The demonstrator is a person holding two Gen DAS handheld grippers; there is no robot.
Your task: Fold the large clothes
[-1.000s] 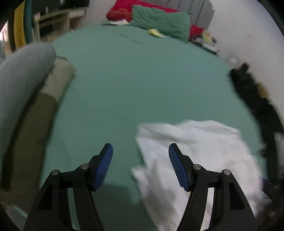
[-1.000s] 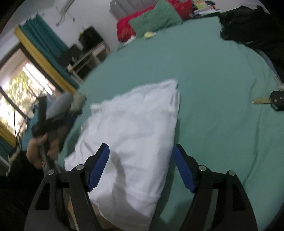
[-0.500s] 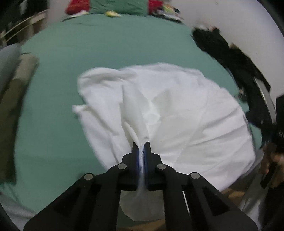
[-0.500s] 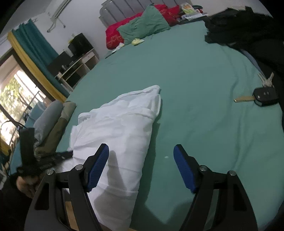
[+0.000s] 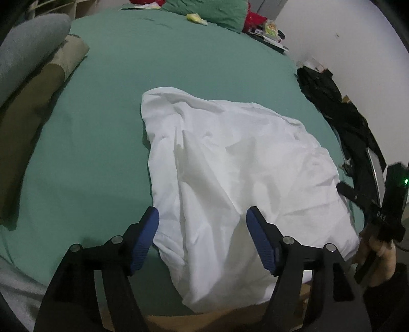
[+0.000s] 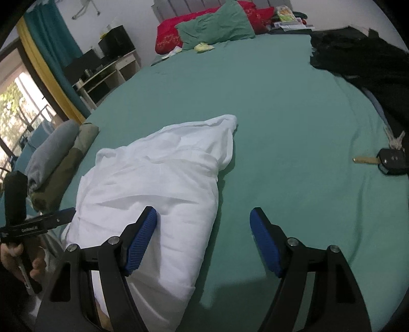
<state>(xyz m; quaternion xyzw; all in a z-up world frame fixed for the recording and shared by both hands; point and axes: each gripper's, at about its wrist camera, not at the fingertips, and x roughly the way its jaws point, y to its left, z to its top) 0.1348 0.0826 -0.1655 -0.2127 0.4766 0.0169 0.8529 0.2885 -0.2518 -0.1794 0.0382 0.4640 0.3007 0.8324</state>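
Both grippers, left (image 5: 203, 240) and right (image 6: 203, 242), gape empty over a crumpled white cotton garment (image 5: 230, 178) at the green bed's (image 5: 179, 63) near edge; pinching its corners squarely should help.

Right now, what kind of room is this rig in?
Most likely a bedroom. The white garment lies on a wide bed with a green sheet, pillows sit against a headboard at the far end, and a curtained window is off to the left.
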